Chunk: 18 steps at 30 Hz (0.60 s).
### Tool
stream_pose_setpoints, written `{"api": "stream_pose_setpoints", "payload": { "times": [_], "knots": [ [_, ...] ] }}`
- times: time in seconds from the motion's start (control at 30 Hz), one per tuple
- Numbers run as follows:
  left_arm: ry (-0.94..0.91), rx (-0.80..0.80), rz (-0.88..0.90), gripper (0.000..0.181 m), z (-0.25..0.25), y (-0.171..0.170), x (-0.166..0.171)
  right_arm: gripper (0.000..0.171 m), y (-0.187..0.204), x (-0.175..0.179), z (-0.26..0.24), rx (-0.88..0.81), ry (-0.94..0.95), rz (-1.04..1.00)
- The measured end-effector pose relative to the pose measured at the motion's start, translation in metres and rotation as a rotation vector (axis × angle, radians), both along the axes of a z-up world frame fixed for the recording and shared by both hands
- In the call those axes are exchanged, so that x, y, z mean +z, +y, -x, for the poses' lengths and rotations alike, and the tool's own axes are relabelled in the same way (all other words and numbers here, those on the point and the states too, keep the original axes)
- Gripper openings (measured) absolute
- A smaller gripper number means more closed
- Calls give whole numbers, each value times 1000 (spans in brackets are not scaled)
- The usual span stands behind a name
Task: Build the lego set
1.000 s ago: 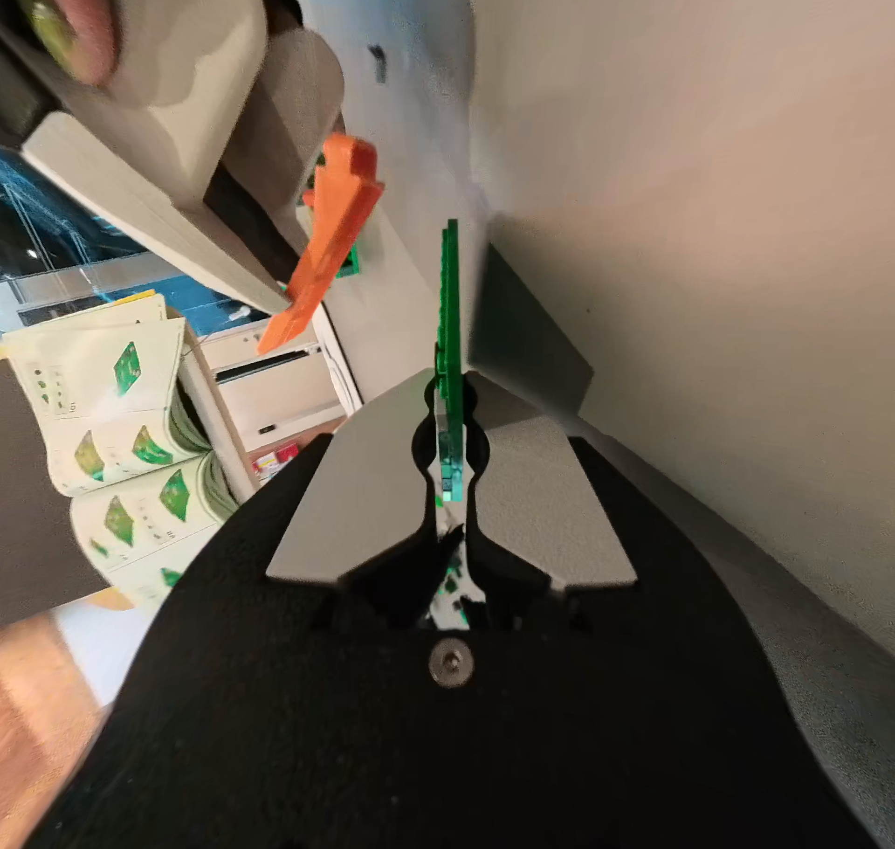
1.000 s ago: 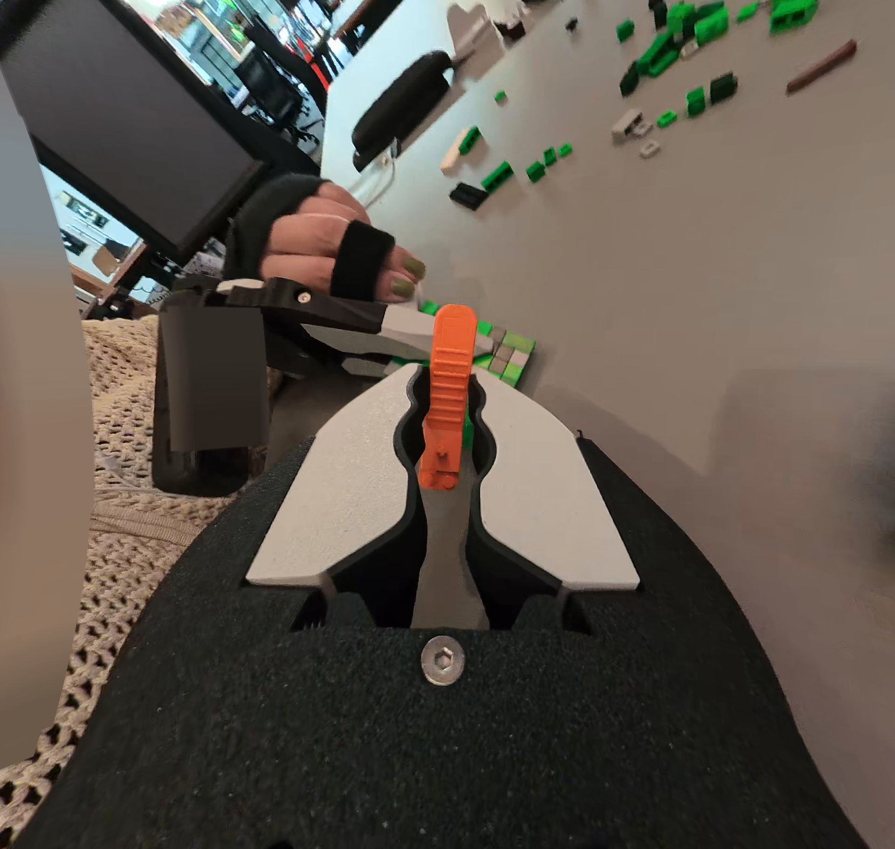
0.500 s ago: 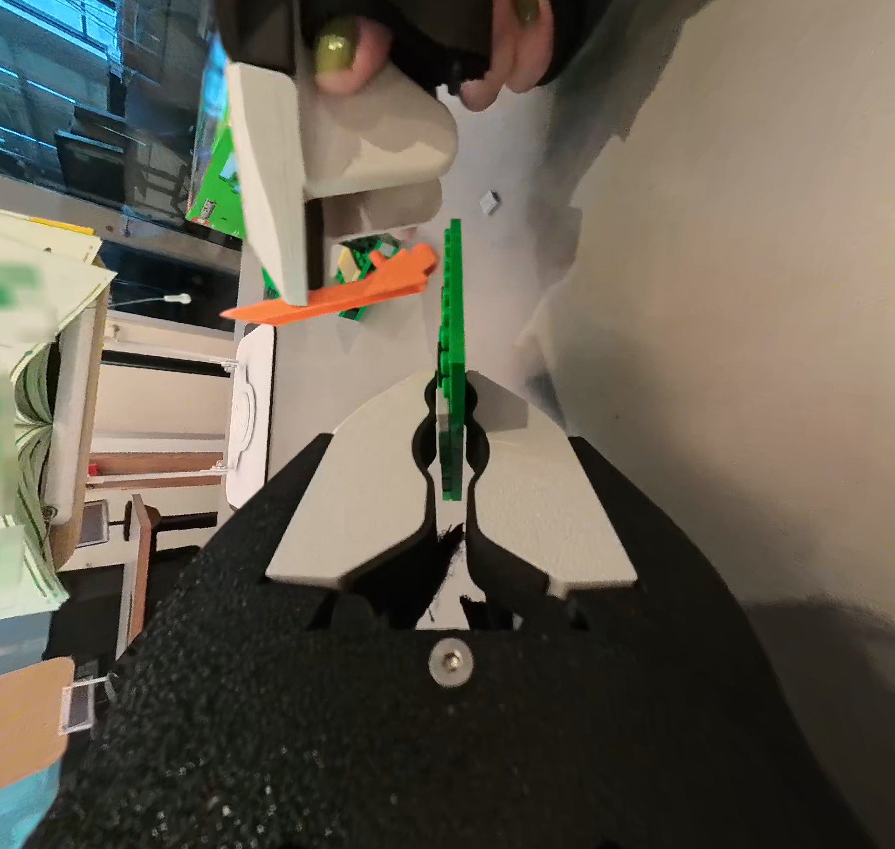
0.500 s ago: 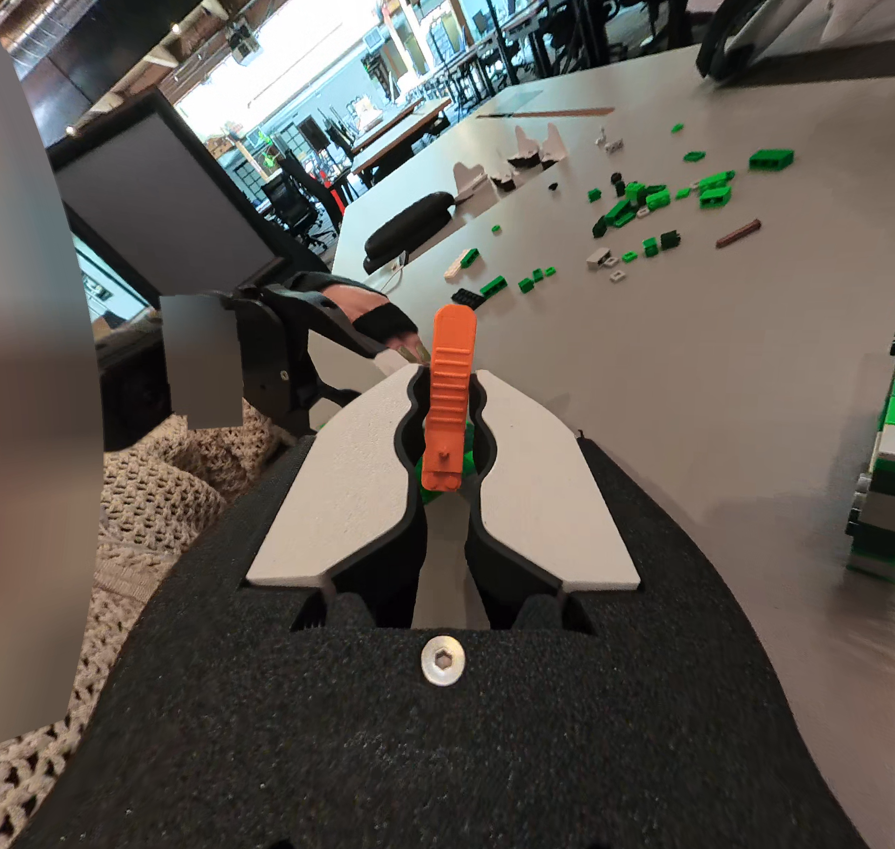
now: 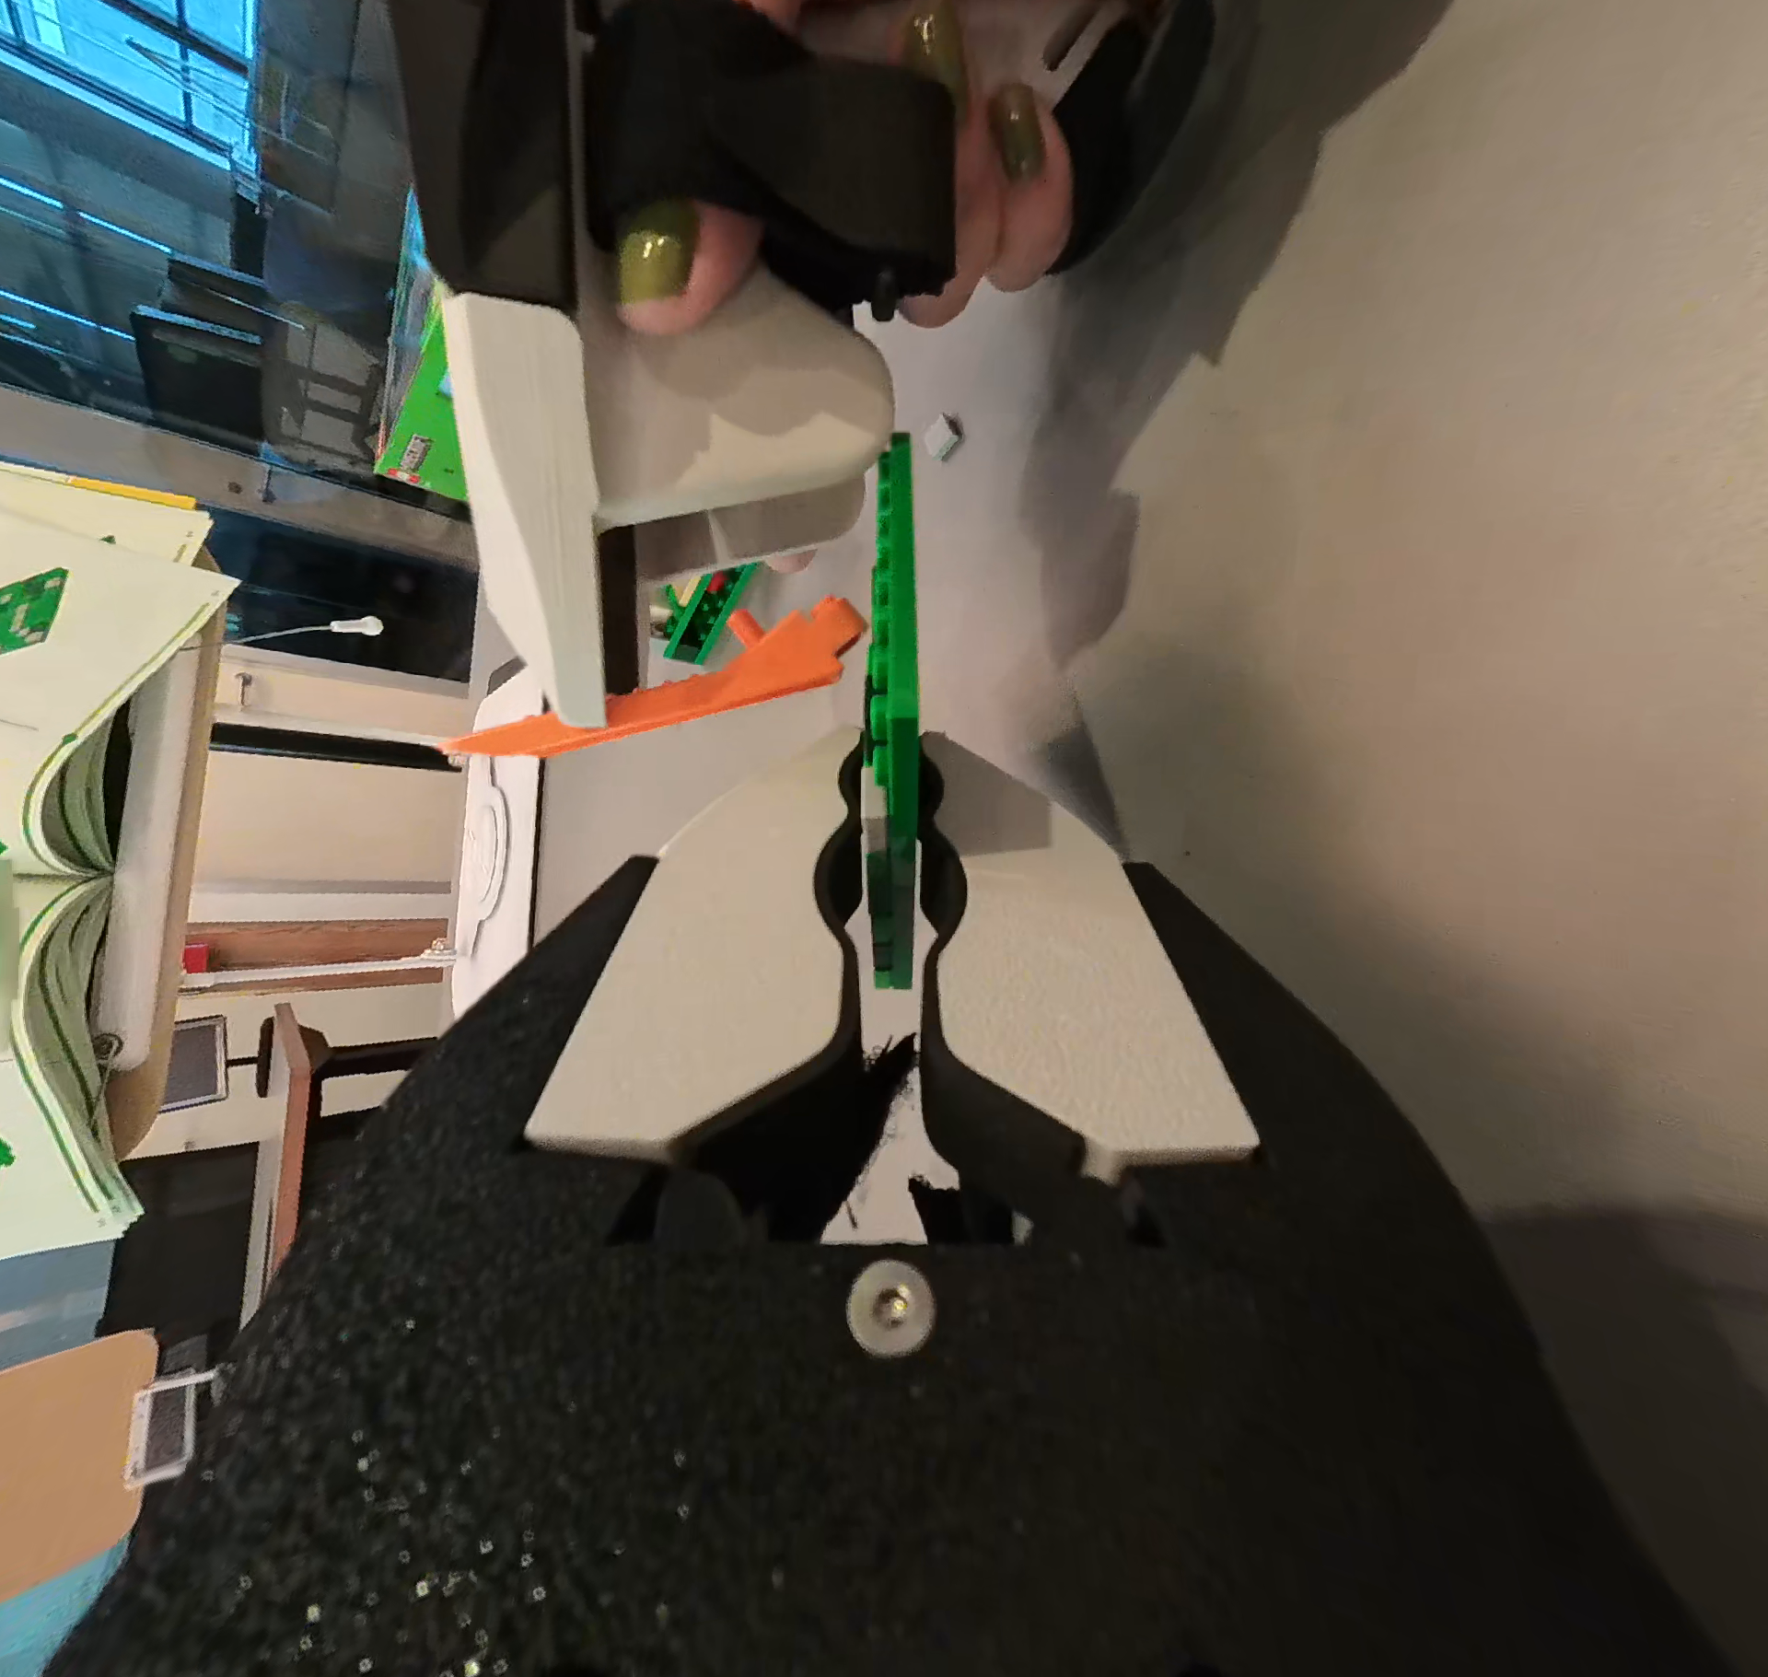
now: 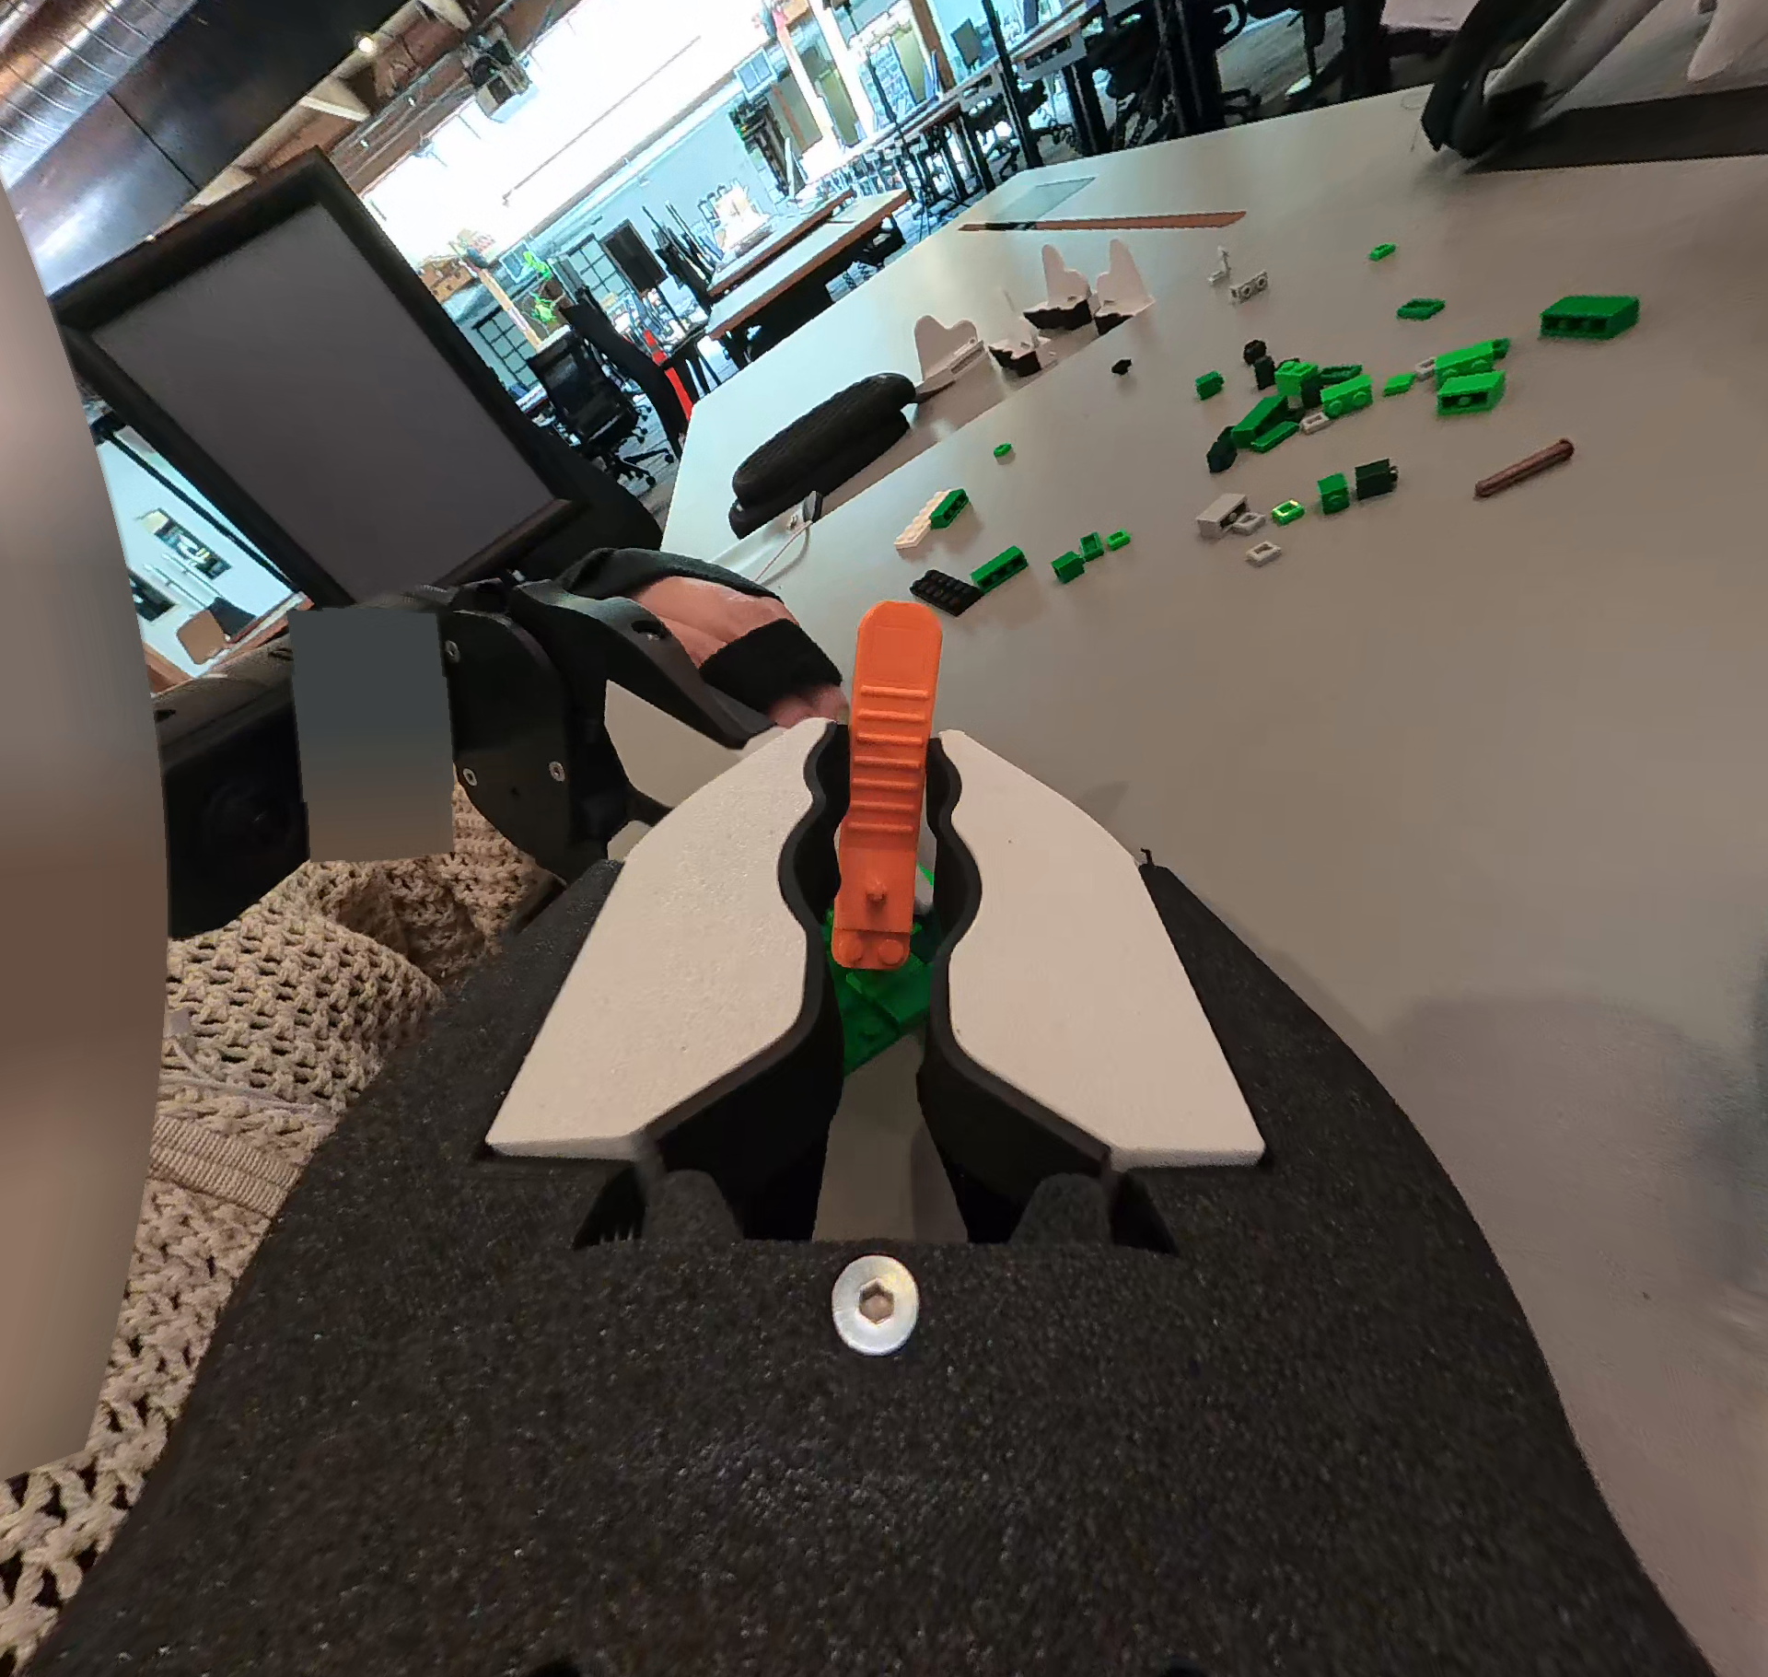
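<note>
My left gripper (image 5: 895, 751) is shut on a flat green lego plate (image 5: 895, 617), seen edge-on, with a few green and grey tiles on its left face. My right gripper (image 6: 885, 736) is shut on an orange brick separator (image 6: 885, 799) that sticks out past the fingertips. In the left wrist view the separator (image 5: 670, 698) lies crosswise under one white finger (image 5: 536, 521) of the right gripper, its notched end right beside the plate's tiled face. The plate (image 6: 880, 1000) shows between my right fingers, under the separator. The left gripper's body (image 6: 564, 751) is at the left.
Several loose green, grey and black bricks (image 6: 1320, 397) and a brown rod (image 6: 1521, 469) lie on the grey table (image 6: 1339, 722) at the far right. A black wrist rest (image 6: 823, 435), a dark monitor (image 6: 316, 397) and an open instruction booklet (image 5: 96, 674) are around. Across from one pair of fingers to the other is roughly 5 centimetres.
The right gripper with the separator has come nearer to the plate, and the separator's end now lies beside the plate's face. Both views have swung round.
</note>
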<state>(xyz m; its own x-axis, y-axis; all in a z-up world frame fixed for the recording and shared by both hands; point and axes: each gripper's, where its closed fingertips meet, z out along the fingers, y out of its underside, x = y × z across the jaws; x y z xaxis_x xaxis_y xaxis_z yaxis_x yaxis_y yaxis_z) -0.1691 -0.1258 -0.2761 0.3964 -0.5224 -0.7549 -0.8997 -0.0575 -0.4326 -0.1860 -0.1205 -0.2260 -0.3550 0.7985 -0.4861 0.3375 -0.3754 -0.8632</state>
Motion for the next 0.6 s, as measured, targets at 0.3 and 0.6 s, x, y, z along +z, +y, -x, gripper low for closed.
{"api": "stream_pose_setpoints", "payload": {
  "times": [0.3,0.6],
  "knots": [
    [52,15,-1,6,3,1,-2,15,4,-9,1,-39,-60,-128],
    [34,-45,-14,6,-3,-2,0,15,-10,-3,-3,84,5,-111]
  ]
}}
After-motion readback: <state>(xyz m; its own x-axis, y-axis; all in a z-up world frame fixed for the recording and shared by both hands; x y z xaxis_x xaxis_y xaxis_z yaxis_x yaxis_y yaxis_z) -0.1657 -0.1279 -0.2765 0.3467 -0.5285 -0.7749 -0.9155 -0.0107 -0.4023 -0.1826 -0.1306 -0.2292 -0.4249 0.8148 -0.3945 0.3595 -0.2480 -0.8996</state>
